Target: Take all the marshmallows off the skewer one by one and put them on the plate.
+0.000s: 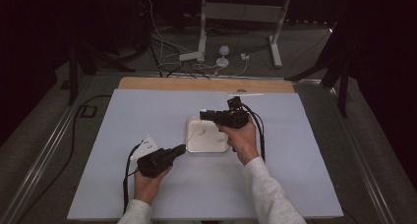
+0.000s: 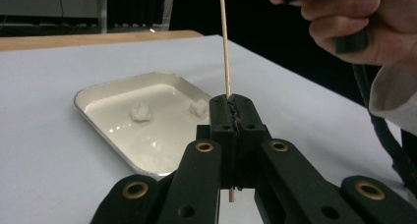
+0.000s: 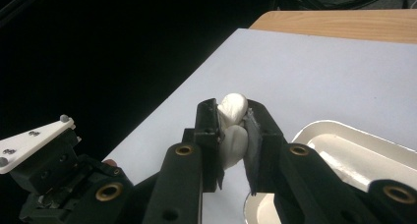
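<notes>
While unlabelled, jaws pinch skewer and marshmallow

A white lump is clamped in black jaws; a pale wooden skewer and cream tray are seen.

The room was dark, with black walls behind. A pale blue-grey table top lay on a wooden board. The floor was grey. Behind the table stood a white metal frame, and many cables lay on the floor near it.
</notes>
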Demonstrator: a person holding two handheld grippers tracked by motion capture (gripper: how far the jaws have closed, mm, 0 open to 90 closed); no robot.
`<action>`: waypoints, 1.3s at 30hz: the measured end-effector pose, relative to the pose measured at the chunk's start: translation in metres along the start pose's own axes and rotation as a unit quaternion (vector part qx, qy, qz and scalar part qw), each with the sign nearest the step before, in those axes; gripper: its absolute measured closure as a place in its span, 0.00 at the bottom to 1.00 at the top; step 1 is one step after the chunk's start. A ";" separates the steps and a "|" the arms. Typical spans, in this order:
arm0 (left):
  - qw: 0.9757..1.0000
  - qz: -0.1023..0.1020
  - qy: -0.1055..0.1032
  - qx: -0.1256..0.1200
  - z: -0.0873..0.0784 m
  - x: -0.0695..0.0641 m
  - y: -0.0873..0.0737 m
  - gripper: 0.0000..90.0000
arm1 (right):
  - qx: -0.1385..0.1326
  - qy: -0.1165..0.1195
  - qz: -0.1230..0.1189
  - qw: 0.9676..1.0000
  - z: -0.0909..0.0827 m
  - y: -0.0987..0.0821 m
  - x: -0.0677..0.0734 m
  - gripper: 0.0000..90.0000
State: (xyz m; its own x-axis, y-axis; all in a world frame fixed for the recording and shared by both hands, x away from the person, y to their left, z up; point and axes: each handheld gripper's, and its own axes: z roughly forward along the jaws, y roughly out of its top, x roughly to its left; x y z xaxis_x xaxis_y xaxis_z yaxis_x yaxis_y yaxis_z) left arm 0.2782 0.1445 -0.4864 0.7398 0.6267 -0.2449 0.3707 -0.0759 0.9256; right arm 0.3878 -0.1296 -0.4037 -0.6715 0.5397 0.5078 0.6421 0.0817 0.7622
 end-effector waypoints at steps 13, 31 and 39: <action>1.000 -0.021 0.012 -0.012 -0.003 0.004 -0.002 1.00 | -0.002 -0.034 -0.008 0.999 -0.016 0.000 -0.013 0.86; 0.999 -0.034 0.025 -0.011 -0.001 0.004 -0.003 1.00 | 0.037 -0.092 -0.043 0.994 -0.007 -0.022 -0.020 0.84; 0.999 -0.039 0.024 -0.014 -0.001 0.005 -0.003 1.00 | 0.045 -0.106 -0.047 0.992 -0.005 -0.031 -0.025 0.84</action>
State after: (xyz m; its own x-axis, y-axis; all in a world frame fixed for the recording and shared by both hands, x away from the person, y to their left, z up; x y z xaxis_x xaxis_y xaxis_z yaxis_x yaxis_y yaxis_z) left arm 0.2800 0.1484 -0.4896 0.6816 0.6662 -0.3025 0.4093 -0.0044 0.9124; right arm 0.3829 -0.1495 -0.4379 -0.6426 0.6899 0.3333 0.6175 0.2088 0.7584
